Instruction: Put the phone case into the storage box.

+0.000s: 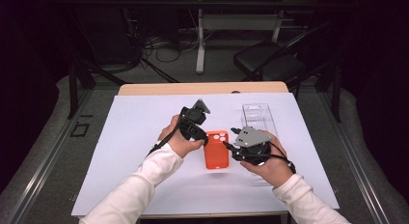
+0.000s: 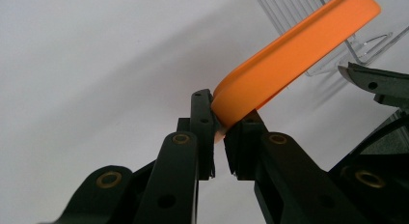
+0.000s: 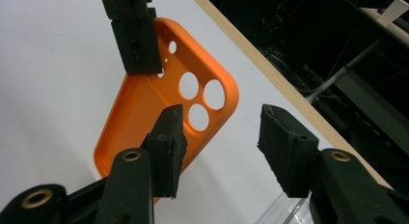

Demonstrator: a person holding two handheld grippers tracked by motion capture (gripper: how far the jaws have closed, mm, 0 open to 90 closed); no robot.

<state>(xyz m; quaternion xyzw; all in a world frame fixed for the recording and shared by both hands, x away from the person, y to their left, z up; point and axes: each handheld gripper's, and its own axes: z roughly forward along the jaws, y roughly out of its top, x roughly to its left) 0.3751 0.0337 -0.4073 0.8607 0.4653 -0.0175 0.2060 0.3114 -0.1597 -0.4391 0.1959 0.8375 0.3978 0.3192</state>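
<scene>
Pinching one edge of the orange phone case (image 2: 289,55) with left gripper (image 1: 195,121), lifted and tilted above the white surface (image 1: 135,137). Right gripper (image 3: 219,142) spread wide, empty, just beside the case's camera-hole end. Long axis running away from left gripper; clear tray (image 1: 258,117) just beyond the case.

Looks like a lab: white-covered table (image 1: 144,137), tangled cables (image 1: 159,48) on the floor, folding chair (image 1: 270,60), dark surroundings.
</scene>
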